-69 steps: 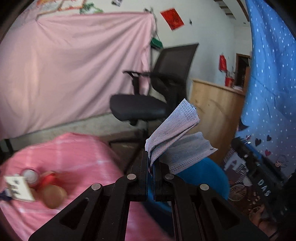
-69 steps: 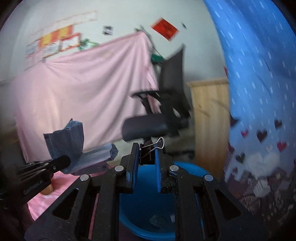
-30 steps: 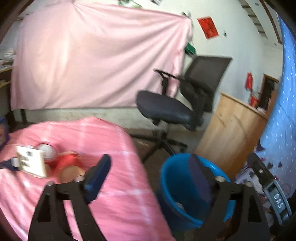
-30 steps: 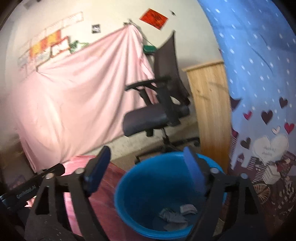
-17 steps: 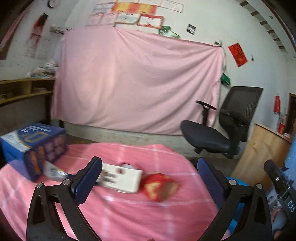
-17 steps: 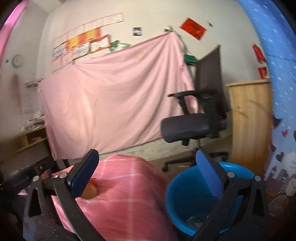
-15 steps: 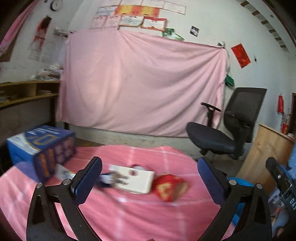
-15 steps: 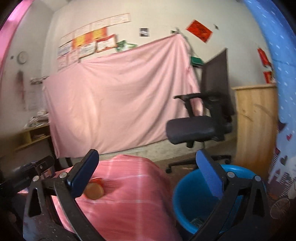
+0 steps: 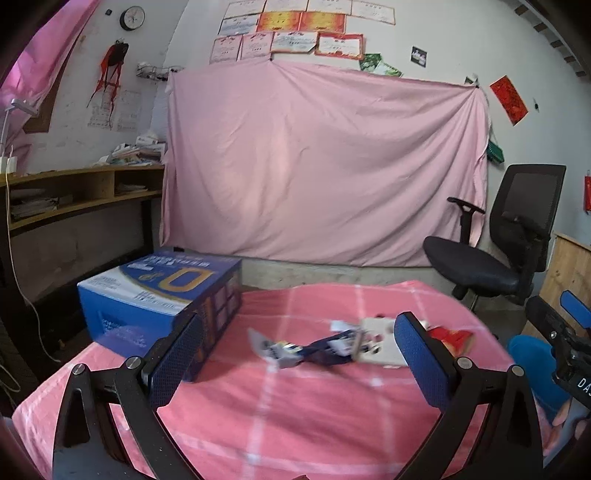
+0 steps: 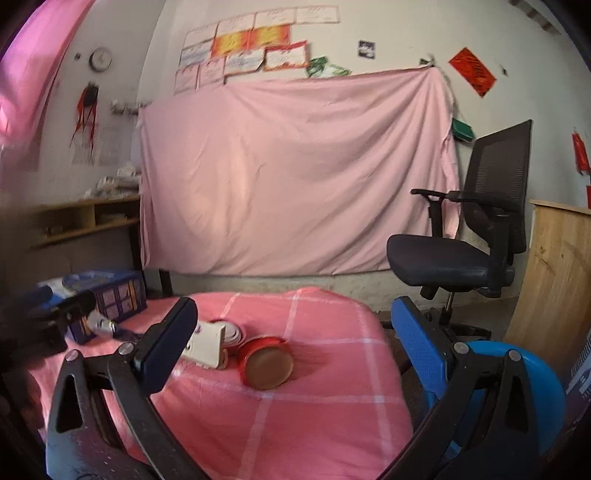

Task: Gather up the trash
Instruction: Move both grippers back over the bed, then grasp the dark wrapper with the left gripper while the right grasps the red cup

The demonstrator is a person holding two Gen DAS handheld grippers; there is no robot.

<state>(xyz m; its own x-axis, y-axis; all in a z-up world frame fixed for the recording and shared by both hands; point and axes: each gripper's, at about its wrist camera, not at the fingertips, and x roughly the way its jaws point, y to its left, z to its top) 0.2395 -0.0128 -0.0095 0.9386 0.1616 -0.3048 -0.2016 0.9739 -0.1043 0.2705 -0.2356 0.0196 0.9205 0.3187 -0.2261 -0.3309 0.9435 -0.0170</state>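
Left gripper (image 9: 301, 354): jaws spread wide, nothing between the blue pads (image 9: 419, 356), held low over the near edge of the pink checked tablecloth (image 9: 295, 417). Right gripper (image 10: 295, 343): likewise wide open and empty, above the near right part of the same cloth, with its tip also showing at the right edge of the left wrist view.

On the table, toward the far left corner — a blue cardboard box (image 9: 162, 293) with a large yellow letter on top. Near the middle of the cloth, a crumpled dark-blue and silver wrapper (image 9: 306, 347), blurred, touching or just beside a flat white carton (image 9: 380, 341). Right of the carton, toward the right edge of the table, a red round tin (image 10: 266, 362) lying on its side, brown end facing the right wrist camera. Behind carton and tin, a small white round item (image 10: 232, 332), partly hidden, too unclear to name.

On the floor off the table's right edge, a blue bucket (image 10: 517, 391), mostly hidden behind the right gripper's finger; contents not visible.

Beyond the table — a pink sheet (image 9: 325, 166) hung across the back wall, a black office chair (image 9: 495, 247) to the right, a wooden shelf (image 9: 81, 192) along the left wall, and certificates (image 9: 291, 33) and a round clock (image 9: 132, 16) above the sheet.
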